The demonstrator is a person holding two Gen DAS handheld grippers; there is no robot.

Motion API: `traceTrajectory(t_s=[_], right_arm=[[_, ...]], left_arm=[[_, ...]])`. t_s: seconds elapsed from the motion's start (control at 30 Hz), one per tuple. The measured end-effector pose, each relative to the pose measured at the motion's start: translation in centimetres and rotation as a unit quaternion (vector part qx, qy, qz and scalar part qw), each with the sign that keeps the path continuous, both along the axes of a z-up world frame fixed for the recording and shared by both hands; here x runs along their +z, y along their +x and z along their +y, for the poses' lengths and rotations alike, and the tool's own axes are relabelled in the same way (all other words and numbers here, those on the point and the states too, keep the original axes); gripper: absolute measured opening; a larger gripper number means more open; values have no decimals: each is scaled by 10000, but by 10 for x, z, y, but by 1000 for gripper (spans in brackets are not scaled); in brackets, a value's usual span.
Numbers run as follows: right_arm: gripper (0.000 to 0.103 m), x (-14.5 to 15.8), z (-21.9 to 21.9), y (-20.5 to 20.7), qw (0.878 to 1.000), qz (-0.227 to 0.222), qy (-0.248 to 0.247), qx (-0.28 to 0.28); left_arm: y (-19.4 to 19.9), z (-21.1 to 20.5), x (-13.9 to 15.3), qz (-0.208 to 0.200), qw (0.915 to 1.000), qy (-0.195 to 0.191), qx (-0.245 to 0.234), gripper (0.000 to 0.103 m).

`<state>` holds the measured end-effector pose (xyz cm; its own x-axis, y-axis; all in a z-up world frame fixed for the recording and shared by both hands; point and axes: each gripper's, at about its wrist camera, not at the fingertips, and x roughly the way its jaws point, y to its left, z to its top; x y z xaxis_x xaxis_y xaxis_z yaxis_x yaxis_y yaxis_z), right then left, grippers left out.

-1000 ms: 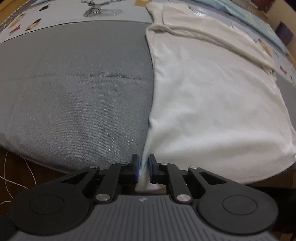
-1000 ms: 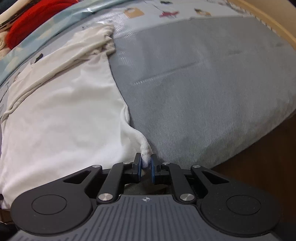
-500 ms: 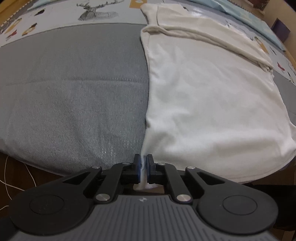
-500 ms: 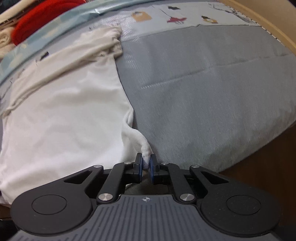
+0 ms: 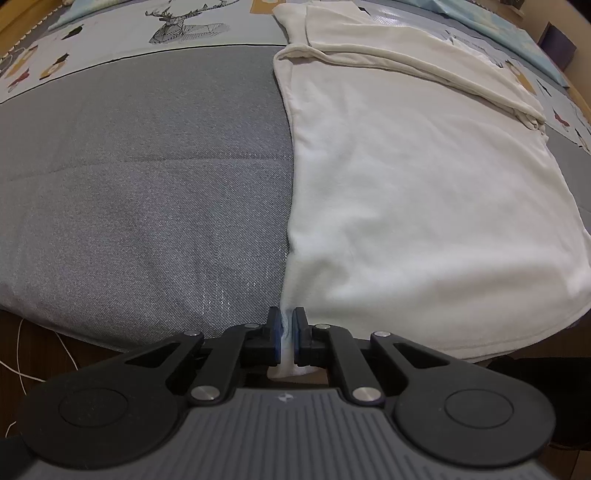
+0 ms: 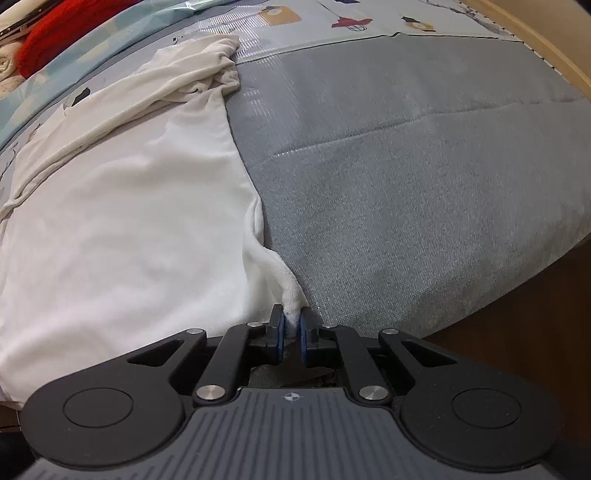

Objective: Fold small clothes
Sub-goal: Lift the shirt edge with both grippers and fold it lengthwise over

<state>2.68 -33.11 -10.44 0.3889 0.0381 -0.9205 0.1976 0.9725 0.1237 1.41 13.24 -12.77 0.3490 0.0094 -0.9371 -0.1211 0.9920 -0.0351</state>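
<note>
Now both near hem corners of the white shirt [image 5: 417,192] lying ahead on the bed [image 5: 140,192] are pinched: left gripper [image 5: 284,332] and right gripper [image 6: 291,328] jaws clenched on cloth. Lift evenly, keep hem taut, carry forward.

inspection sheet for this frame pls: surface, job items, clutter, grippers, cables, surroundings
Surface: grey quilted bed cover, printed sheet beyond it.
Job's things: white garment spread flat, top part folded over; near edge hangs over the bed edge.
Clutter: red cloth at the far corner.
Grippers: left gripper shut on the garment's near left corner; right gripper shut on its near right corner. Both jaws have just been closing on the cloth.
Cables: thin white cord on the floor, left.
Surroundings: wooden bed frame, dark wood floor.
</note>
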Motion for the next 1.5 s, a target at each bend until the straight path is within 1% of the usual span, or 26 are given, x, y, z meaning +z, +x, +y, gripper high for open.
traceTrajectory(t_s=[0.17, 0.27, 0.37, 0.5, 0.6, 0.67, 0.73, 0.83, 0.93, 1.03, 1.1, 1.17, 1.23, 1.3, 1.33, 1.4, 1.43, 1.5], right_arm=[[7, 2, -1, -1, 10000, -35, 0, -7], [7, 6, -1, -1, 9999, -136, -4, -14], [6, 18, -2, -2, 9991, -431, 42, -15], [6, 47, -6, -6, 9956, -910, 233, 9], [6, 79, -16, -12, 9890, -1362, 578, -57], [6, 100, -24, -18, 9837, -1608, 798, -80], [6, 122, -32, -28, 9766, -1871, 1055, -99], [5, 154, -42, -46, 9658, -2245, 1300, -51], [5, 181, -50, -73, 9551, -2588, 1445, -50], [5, 202, -59, -102, 9458, -2825, 1599, -77], [5, 210, -63, -120, 9420, -2910, 1672, -94], [5, 213, -64, -131, 9418, -2901, 1693, -124], [5, 210, -67, -133, 9456, -2764, 1703, -227], [5, 202, -68, -129, 9478, -2667, 1722, -303], [5, 199, -68, -123, 9490, -2647, 1687, -301], [5, 191, -67, -104, 9536, -2549, 1575, -294], [5, 185, -67, -91, 9566, -2458, 1529, -322], [5, 173, -67, -61, 9631, -2248, 1429, -391]], left_arm=[[-1, 1, 1, -15, 10000, -6, 3, 6], [-2, 2, 6, -116, 9999, 4, -2, 4], [-6, 1, 20, -398, 9992, 66, -39, 4], [-15, -2, 49, -918, 9957, 84, -131, 3], [-23, 3, 69, -1203, 9927, -17, -28, 3], [-31, 7, 88, -1415, 9898, -164, 54, 2], [-43, 8, 112, -1723, 9844, -344, 79, 0], [-70, 7, 144, -2111, 9762, -488, -91, 0], [-99, 9, 162, -2258, 9718, -639, -210, 0], [-128, 16, 178, -2349, 9680, -872, -134, 0], [-141, 22, 188, -2383, 9656, -1043, -62, 0], [-144, 28, 193, -2322, 9650, -1221, -36, 0], [-134, 32, 194, -2260, 9662, -1239, -44, 0], [-115, 37, 188, -2178, 9685, -1206, -38, 0], [-99, 39, 183, -2097, 9705, -1190, -2, 0], [-63, 45, 170, -1961, 9720, -1290, 67, 0], [-41, 47, 163, -1873, 9731, -1338, 112, 0], [4, 47, 150, -1765, 9755, -1311, 55, 0]])
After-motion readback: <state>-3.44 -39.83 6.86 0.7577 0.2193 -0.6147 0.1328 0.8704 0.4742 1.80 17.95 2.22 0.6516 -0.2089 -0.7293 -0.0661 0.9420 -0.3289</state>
